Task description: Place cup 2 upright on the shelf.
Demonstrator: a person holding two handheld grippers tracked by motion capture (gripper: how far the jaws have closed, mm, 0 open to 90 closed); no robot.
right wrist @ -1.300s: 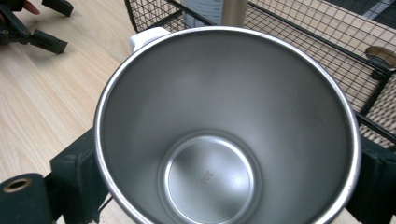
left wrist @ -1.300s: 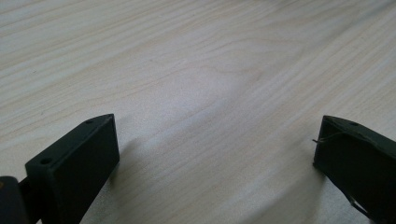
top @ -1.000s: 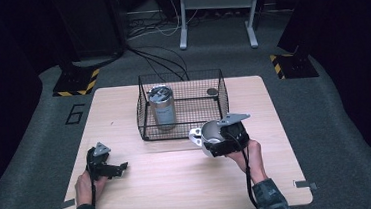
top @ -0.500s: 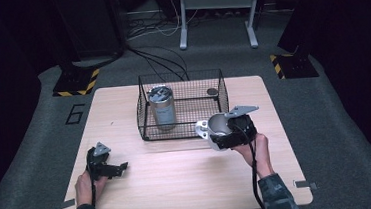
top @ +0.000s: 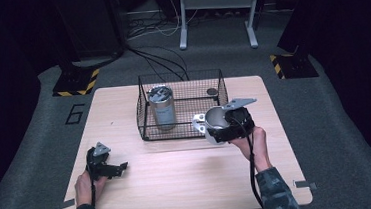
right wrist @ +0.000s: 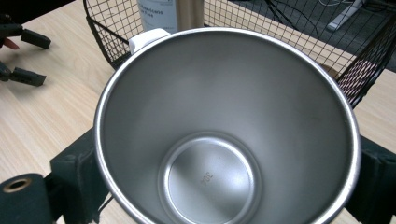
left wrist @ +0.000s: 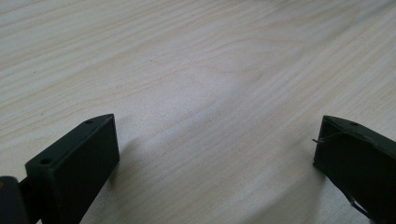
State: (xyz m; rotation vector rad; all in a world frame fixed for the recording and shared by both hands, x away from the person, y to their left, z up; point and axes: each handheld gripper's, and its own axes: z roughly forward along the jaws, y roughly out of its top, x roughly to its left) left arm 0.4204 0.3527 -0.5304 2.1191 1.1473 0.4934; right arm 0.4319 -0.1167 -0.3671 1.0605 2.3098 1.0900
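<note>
My right gripper [top: 221, 127] is shut on a steel cup [top: 214, 120] with a white handle [top: 198, 120], held tilted just in front of the right front corner of the black wire basket [top: 148, 129]. In the right gripper view the cup's bare inside [right wrist: 224, 140] gapes between my two jaws, and its handle [right wrist: 147, 38] points toward the basket [right wrist: 107, 32]. A silver can [top: 162, 107] stands upright in the basket's left half. My left gripper [top: 120, 170] rests open on the wooden table [top: 179, 180] at the front left, nothing between its jaws [left wrist: 217, 128].
A small dark round object [top: 212, 91] lies in the basket's back right corner. The left gripper's fingertips [right wrist: 32, 39] appear far off in the right gripper view. Cables and hazard-striped stand feet [top: 74, 85] lie on the floor beyond the table.
My right gripper has carried the cup slightly up and toward the basket's front right corner. The left gripper has stayed still.
</note>
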